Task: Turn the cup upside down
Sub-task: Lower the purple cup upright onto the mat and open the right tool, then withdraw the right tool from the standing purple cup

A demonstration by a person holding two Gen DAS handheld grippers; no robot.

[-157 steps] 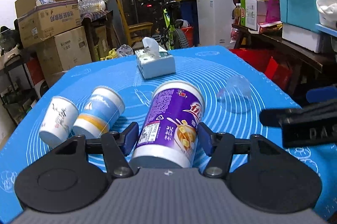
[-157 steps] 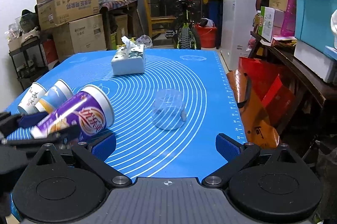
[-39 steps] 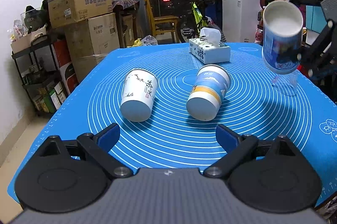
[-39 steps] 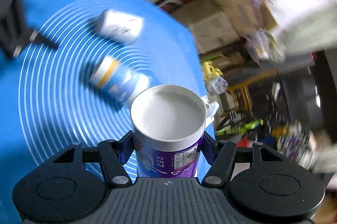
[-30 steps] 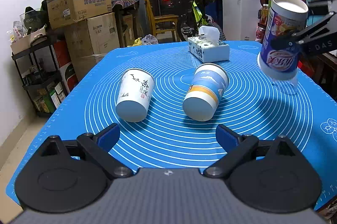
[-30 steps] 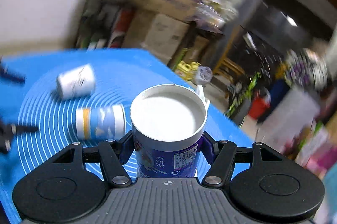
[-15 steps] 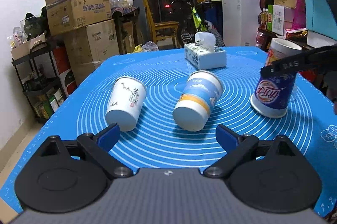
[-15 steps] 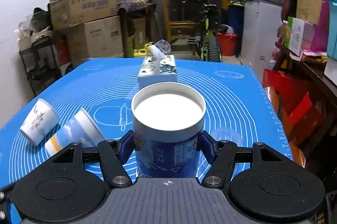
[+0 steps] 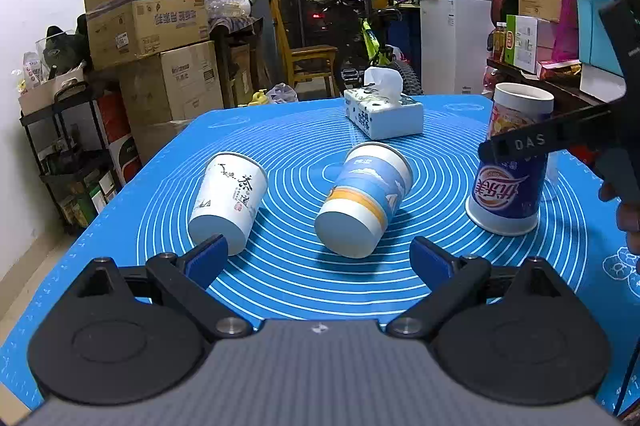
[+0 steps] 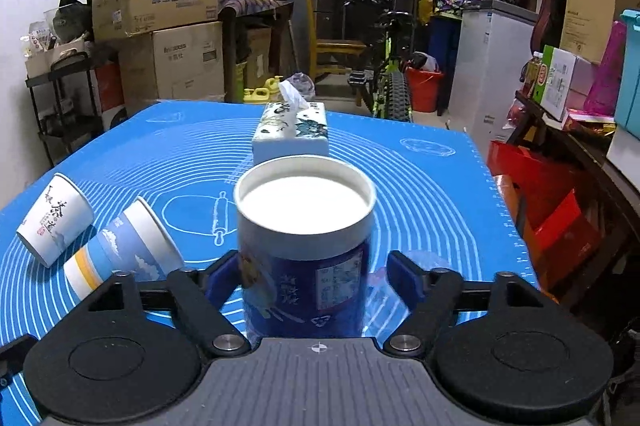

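Observation:
The purple cup (image 10: 306, 266) stands upside down on the blue mat (image 10: 432, 193), its white base facing up; it also shows at the right in the left wrist view (image 9: 508, 181). My right gripper (image 10: 310, 276) is open around it, with a small gap between each blue pad and the cup wall. My left gripper (image 9: 318, 258) is open and empty, low over the mat's near edge. A white cup (image 9: 230, 199) and a blue-and-orange cup (image 9: 364, 199) lie on their sides just beyond its fingers.
A tissue box (image 9: 384, 113) stands at the back of the mat. A clear glass (image 10: 404, 266) sits just behind the purple cup on the right. Boxes, a bicycle and shelves surround the table.
The right gripper carried the purple cup through the air, turned it over and set it rim down on the mat. In the last half second its jaws opened off the cup.

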